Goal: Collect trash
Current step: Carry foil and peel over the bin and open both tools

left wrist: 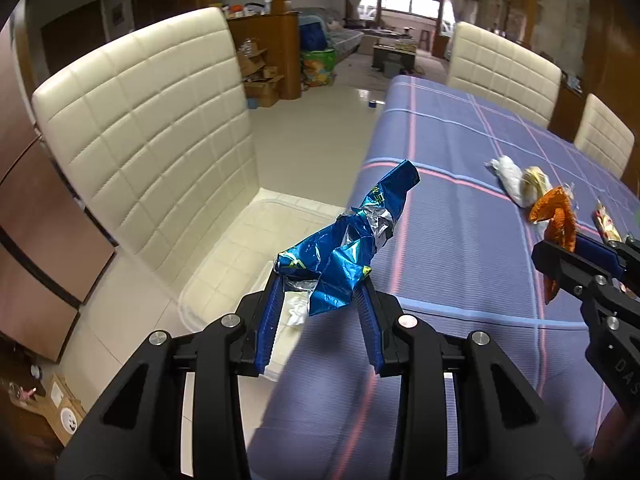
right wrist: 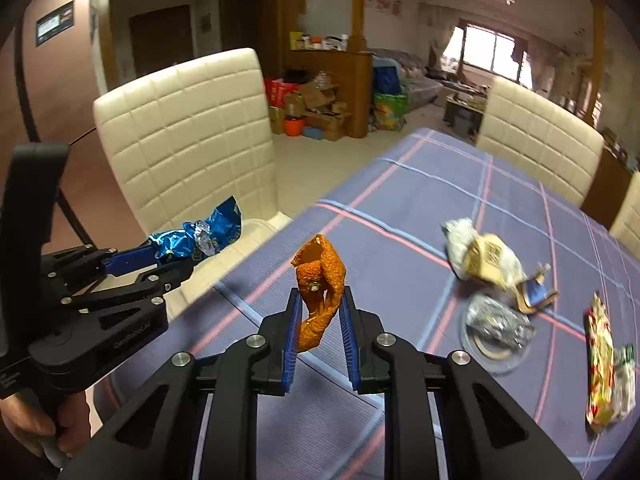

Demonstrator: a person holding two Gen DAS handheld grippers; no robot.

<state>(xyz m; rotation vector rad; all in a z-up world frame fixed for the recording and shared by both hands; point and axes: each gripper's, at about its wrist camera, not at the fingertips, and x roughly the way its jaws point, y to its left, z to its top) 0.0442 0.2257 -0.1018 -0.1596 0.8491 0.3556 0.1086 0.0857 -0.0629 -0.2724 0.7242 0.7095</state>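
My left gripper (left wrist: 322, 280) is shut on a crumpled blue foil wrapper (left wrist: 352, 240), held in the air at the table's left edge, over a clear plastic bin (left wrist: 304, 203) that sits on a cream chair seat. My right gripper (right wrist: 320, 292) is shut on a curled orange peel (right wrist: 322, 272) above the blue checked tablecloth (right wrist: 400, 208). The right wrist view shows the left gripper (right wrist: 172, 258) and its blue wrapper (right wrist: 200, 236) at the left. In the left wrist view the right gripper (left wrist: 560, 258) and the peel (left wrist: 556, 216) are at the right.
More trash lies on the table: a white and yellow wrapper (right wrist: 480, 256), silver foil on a clear lid (right wrist: 496, 324), a red and yellow packet (right wrist: 600, 360). White tissue (left wrist: 296, 312) lies in the bin. Cream chairs (right wrist: 188, 128) (right wrist: 536, 140) flank the table.
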